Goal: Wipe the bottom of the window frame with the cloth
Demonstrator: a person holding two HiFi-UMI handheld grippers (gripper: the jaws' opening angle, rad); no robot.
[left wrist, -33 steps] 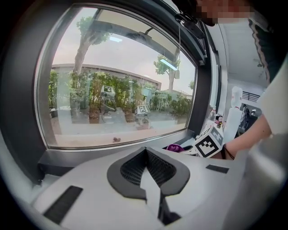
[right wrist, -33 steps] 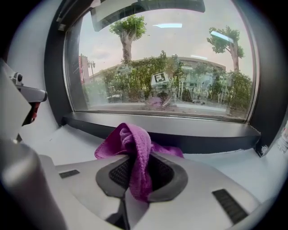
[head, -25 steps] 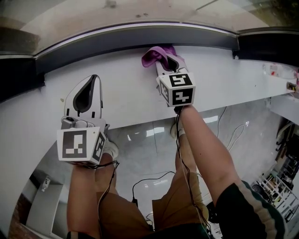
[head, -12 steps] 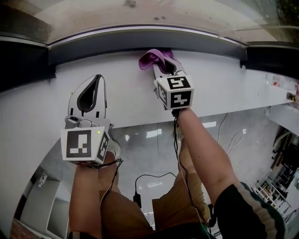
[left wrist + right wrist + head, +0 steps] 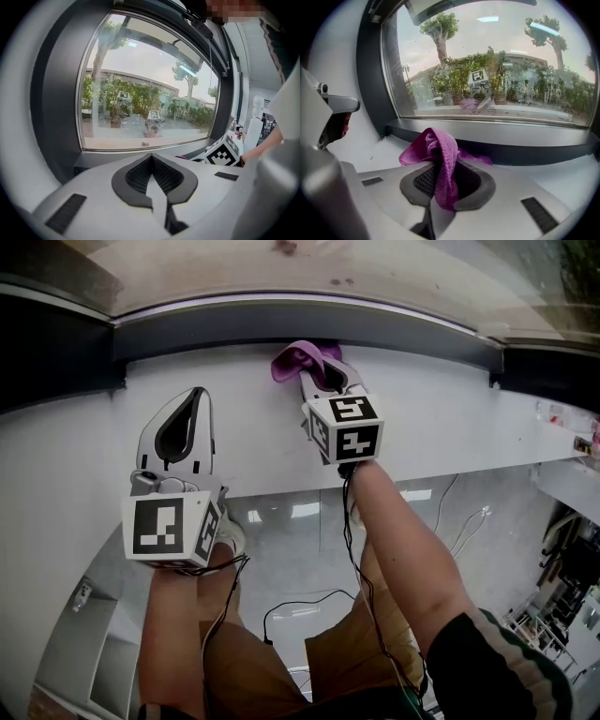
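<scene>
A purple cloth (image 5: 298, 360) is pinched in my right gripper (image 5: 321, 371), bunched against the foot of the dark bottom window frame (image 5: 375, 324) where it meets the white sill (image 5: 441, 418). From the right gripper view the cloth (image 5: 438, 154) hangs between the shut jaws, just short of the frame's lower rail (image 5: 525, 152). My left gripper (image 5: 186, 407) rests over the sill to the left, jaws together with nothing in them; in the left gripper view its tips (image 5: 152, 161) point at the glass.
The window pane (image 5: 309, 268) runs across the top. Dark upright frame sections stand at the far left (image 5: 47, 352) and right (image 5: 553, 371). Below the sill edge are the person's legs, cables (image 5: 309, 601) on the glossy floor and clutter at lower right (image 5: 572, 615).
The right gripper and cloth have slid a little to the left along the frame's base. The left gripper has stayed almost where it was.
</scene>
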